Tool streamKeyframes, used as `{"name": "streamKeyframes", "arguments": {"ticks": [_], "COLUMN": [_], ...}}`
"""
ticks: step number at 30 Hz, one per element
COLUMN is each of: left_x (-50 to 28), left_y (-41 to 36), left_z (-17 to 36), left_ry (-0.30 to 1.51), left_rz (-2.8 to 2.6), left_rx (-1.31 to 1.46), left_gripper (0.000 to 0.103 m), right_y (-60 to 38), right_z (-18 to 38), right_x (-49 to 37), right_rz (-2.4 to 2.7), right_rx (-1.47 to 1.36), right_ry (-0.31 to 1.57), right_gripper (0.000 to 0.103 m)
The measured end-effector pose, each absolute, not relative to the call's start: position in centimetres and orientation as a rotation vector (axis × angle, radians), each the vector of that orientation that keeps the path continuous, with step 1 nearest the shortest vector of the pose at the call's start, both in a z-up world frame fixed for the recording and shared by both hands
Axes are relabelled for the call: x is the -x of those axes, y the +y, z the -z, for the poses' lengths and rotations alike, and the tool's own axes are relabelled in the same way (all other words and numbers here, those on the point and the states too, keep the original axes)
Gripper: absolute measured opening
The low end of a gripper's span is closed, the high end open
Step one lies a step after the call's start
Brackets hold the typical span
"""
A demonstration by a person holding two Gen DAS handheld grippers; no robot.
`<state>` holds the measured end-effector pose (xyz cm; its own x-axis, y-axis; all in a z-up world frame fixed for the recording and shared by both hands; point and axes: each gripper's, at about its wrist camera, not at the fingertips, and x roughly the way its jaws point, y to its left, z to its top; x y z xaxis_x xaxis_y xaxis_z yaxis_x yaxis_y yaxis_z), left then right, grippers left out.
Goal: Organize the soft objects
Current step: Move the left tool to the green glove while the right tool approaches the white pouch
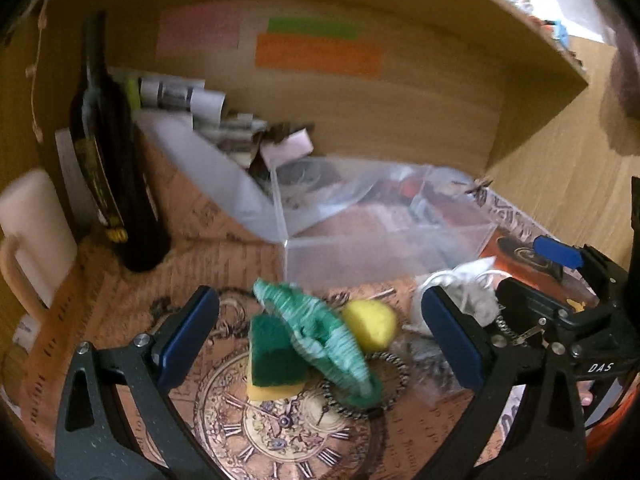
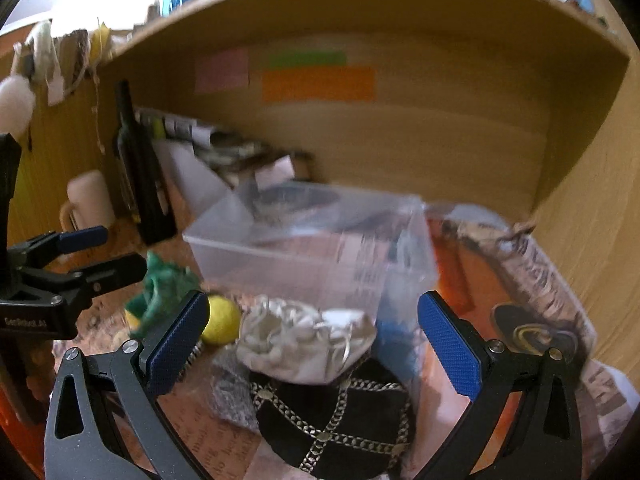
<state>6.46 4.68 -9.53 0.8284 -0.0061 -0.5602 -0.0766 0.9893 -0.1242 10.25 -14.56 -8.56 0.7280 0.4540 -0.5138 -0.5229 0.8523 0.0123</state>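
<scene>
My left gripper is open above a green-and-yellow sponge, a green knitted piece and a yellow ball, touching none. A grey drawstring pouch lies to the right. My right gripper is open over the grey pouch and a black cap with chains. The yellow ball and green knitted piece sit to its left. A clear plastic box stands open behind them. The left gripper shows at the left edge.
A dark bottle and a cream mug stand at the left. Rolled papers lie at the back of the wooden shelf. The right gripper shows at the right of the left wrist view.
</scene>
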Motion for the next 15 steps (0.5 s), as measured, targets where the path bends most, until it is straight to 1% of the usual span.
{"name": "streamKeyframes", "arguments": {"ticks": [1, 3, 4, 6, 8, 10, 11, 13, 14, 15], "left_x": [-6.7, -7.3, -7.6, -8.0, -8.4, -8.7, -8.8, -9.0, -9.0, -9.1], "left_y": [4.9, 5.5, 5.8, 6.2, 6.2, 6.1, 6.0, 5.8, 5.7, 5.6], "left_z": [9.9, 10.7, 11.1, 11.8, 12.3, 12.7, 13.0, 13.3, 13.4, 13.5], "left_ry": [0.606, 0.638, 0.653, 0.676, 0.696, 0.719, 0.729, 0.738, 0.740, 0.742], "left_rz": [-0.041, -0.049, -0.047, -0.042, -0.036, -0.024, -0.012, 0.004, 0.013, 0.023], "left_rx": [0.155, 0.176, 0.187, 0.209, 0.213, 0.210, 0.211, 0.212, 0.212, 0.211], "left_gripper": [0.096, 0.087, 0.085, 0.082, 0.076, 0.065, 0.063, 0.052, 0.049, 0.043], "right_y": [-14.5, -14.2, -14.3, -14.0, -13.9, -13.9, -13.8, -13.7, -13.6, -13.5], "right_z": [8.8, 9.6, 9.9, 10.6, 11.2, 11.8, 12.0, 12.4, 12.6, 12.9], "right_x": [-10.5, -11.1, -11.3, -12.0, -12.5, -13.0, -13.2, -13.6, -13.7, -13.8], "right_rz": [-0.543, -0.548, -0.552, -0.558, -0.563, -0.568, -0.574, -0.584, -0.586, -0.593], "right_rx": [0.141, 0.147, 0.146, 0.146, 0.141, 0.133, 0.127, 0.125, 0.130, 0.134], "right_ry": [0.542, 0.577, 0.591, 0.626, 0.650, 0.674, 0.686, 0.712, 0.723, 0.734], "right_gripper": [0.103, 0.097, 0.096, 0.089, 0.084, 0.081, 0.080, 0.077, 0.074, 0.067]}}
